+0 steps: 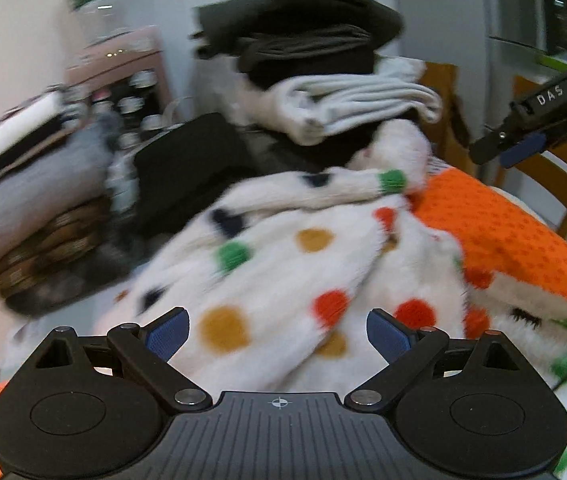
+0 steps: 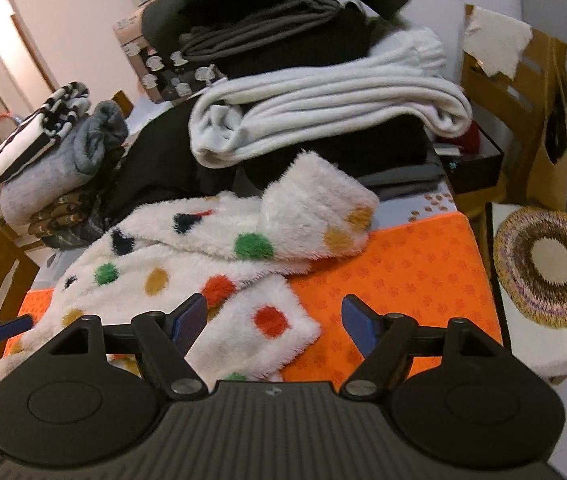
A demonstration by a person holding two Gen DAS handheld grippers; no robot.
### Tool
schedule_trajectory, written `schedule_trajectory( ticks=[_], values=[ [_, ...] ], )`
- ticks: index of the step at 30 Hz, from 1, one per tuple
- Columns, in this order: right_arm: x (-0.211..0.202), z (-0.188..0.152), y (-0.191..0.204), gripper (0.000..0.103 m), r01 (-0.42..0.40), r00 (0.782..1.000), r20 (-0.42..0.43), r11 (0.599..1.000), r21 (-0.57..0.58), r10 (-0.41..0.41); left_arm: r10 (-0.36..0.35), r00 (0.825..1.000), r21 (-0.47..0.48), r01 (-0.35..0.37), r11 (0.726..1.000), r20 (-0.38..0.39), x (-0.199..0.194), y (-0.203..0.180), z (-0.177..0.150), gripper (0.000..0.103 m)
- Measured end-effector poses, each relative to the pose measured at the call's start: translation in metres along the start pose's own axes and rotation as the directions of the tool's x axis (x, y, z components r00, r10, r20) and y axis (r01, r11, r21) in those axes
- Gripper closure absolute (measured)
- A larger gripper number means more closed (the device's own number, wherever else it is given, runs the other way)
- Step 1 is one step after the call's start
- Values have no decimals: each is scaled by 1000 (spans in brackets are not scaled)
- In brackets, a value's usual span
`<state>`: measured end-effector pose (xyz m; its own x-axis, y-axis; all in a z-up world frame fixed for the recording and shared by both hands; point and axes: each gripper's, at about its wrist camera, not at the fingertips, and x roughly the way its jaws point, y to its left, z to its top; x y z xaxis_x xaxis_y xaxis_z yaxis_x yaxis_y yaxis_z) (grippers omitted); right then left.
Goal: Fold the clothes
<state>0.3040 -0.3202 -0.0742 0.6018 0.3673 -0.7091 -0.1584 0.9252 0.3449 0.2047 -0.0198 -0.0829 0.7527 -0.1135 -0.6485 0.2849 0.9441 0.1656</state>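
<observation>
A fluffy white garment with coloured dots (image 1: pixel 283 264) lies crumpled on an orange mat (image 1: pixel 523 236). It also shows in the right wrist view (image 2: pixel 211 264), with one sleeve folded back at the far side. My left gripper (image 1: pixel 278 336) is open just above the garment, holding nothing. My right gripper (image 2: pixel 275 326) is open over the garment's near corner and the orange mat (image 2: pixel 411 272), holding nothing. The right gripper also shows in the left wrist view (image 1: pixel 515 148), raised at the right. The left gripper's tip shows at the left edge of the right wrist view (image 2: pixel 7 326).
A tall pile of folded clothes, black and grey on top of a white towel (image 2: pixel 323 116), stands behind the mat. A smaller stack with a striped piece (image 2: pixel 39 136) is at the left. A wooden chair (image 2: pixel 523 92) and a stool with a round woven mat (image 2: pixel 547 268) stand at the right.
</observation>
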Motion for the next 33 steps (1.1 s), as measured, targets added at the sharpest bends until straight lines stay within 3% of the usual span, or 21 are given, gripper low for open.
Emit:
schedule_trajectory(
  ticks=[7, 9, 10, 11, 13, 14, 19, 23, 27, 33],
  values=[
    [-9, -21, -16, 23, 44, 999, 1, 993, 109, -44, -44, 998, 109, 50, 993, -55, 66, -15, 14, 19],
    [-11, -29, -21, 23, 64, 998, -6, 989, 137, -63, -32, 998, 127, 40, 991, -59, 77, -15, 15, 28],
    [-13, -33, -24, 22, 74, 997, -9, 986, 152, -74, -22, 998, 136, 29, 990, -57, 81, -15, 16, 38],
    [-14, -37, -26, 22, 84, 996, -12, 983, 166, -83, -11, 999, 133, 17, 991, -50, 81, -13, 16, 59],
    [-17, -43, -30, 22, 100, 995, -21, 978, 184, -98, 11, 999, 124, -7, 992, -35, 83, -8, 18, 82],
    [-18, -46, -31, 22, 107, 994, -25, 976, 191, -104, 18, 1000, 110, -15, 994, -24, 82, -4, 20, 88],
    [-23, -54, -31, 23, 124, 992, -23, 972, 201, -122, 87, 988, -77, -77, 994, 128, 38, 38, 44, 91],
    [-26, -54, -27, 22, 121, 993, -17, 973, 198, -120, 183, 958, -247, -126, 961, 221, -8, 91, 69, 91],
    [-24, -51, -21, 22, 105, 995, -17, 978, 178, -103, 298, 923, -375, -193, 907, 244, -42, 148, 85, 92],
    [-18, -45, -10, 22, 70, 997, -18, 986, 151, -68, 486, 858, -488, -357, 797, 166, -64, 223, 77, 92]
  ],
)
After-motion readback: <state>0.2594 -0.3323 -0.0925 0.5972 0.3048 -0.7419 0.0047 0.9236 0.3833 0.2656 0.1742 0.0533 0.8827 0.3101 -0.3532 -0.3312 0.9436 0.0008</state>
